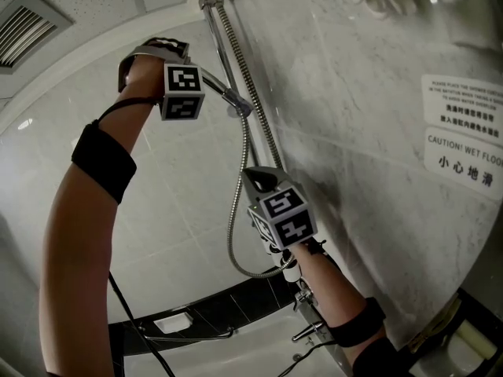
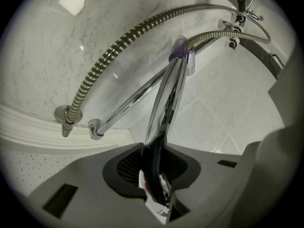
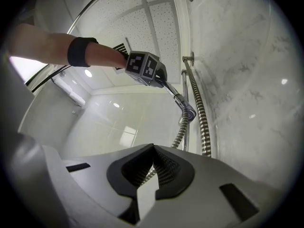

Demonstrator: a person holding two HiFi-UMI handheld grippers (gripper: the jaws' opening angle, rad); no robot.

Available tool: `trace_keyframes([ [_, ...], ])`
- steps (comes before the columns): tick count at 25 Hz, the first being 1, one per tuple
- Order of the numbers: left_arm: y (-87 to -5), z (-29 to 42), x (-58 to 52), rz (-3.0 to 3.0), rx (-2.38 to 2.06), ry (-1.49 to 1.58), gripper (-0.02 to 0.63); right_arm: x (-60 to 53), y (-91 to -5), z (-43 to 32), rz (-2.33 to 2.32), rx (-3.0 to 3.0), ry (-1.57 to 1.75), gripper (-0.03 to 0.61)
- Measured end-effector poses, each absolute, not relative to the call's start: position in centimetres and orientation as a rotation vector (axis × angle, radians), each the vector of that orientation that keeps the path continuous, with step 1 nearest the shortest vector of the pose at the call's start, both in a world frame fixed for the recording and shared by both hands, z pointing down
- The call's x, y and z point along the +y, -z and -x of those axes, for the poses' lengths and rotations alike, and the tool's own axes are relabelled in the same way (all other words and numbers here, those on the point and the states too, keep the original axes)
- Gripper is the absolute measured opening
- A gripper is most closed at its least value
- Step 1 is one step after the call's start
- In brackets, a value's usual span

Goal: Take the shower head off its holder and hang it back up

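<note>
Left tongs [image 2: 156,177] clamped on chrome shower head [image 2: 170,91] handle, right tongs [image 3: 152,167] fully together, empty, near hose [image 3: 203,120]

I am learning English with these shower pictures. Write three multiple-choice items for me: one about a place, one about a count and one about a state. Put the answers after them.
1. In the head view, where is the left tool relative to the right tool?
A. Higher
B. Lower
C. Level with it

2. How many printed signs are on the marble wall?
A. One
B. Two
C. Four

3. In what state are the left tool's jaws?
A. Open and empty
B. Shut on the shower head
C. Shut on a towel

Answers: 1 A, it is up near the top of the rail. 2 B, one sign sits above the other. 3 B, the left gripper view shows it clamped between them.
</note>
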State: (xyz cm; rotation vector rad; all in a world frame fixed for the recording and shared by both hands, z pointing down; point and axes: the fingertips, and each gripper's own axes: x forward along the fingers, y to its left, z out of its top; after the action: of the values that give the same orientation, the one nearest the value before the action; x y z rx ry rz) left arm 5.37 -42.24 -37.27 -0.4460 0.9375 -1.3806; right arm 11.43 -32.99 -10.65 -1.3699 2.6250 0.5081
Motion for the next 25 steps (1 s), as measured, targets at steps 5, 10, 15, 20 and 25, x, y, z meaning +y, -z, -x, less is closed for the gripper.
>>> trace_keyframes([
  [5, 37.0, -5.8, -42.0, 0.443, 0.937, 1.365, 0.078, -33.0, 10.1, -10.6, 1.359, 2.637, -0.489, 0.000],
  [10, 36.9, -5.7, -41.8, 0.436, 0.943, 1.360, 0.078, -32.8, 9.8, -10.1, 1.350, 2.644, -0.485, 0.000],
  [15, 36.3, -6.0, -41.8, 0.430, 0.928, 1.398, 0.077, -32.2, 9.7, -9.9, 1.342, 2.642, -0.475, 0.000],
  [20, 36.5, -5.5, -41.4, 0.424, 0.936, 1.397, 0.078, -32.1, 9.3, -10.3, 1.349, 2.638, -0.471, 0.000],
  [25, 36.4, -5.7, -40.8, 0.467, 0.953, 1.331, 0.093, -32.2, 8.5, -11.0, 1.374, 2.642, -0.456, 0.000],
])
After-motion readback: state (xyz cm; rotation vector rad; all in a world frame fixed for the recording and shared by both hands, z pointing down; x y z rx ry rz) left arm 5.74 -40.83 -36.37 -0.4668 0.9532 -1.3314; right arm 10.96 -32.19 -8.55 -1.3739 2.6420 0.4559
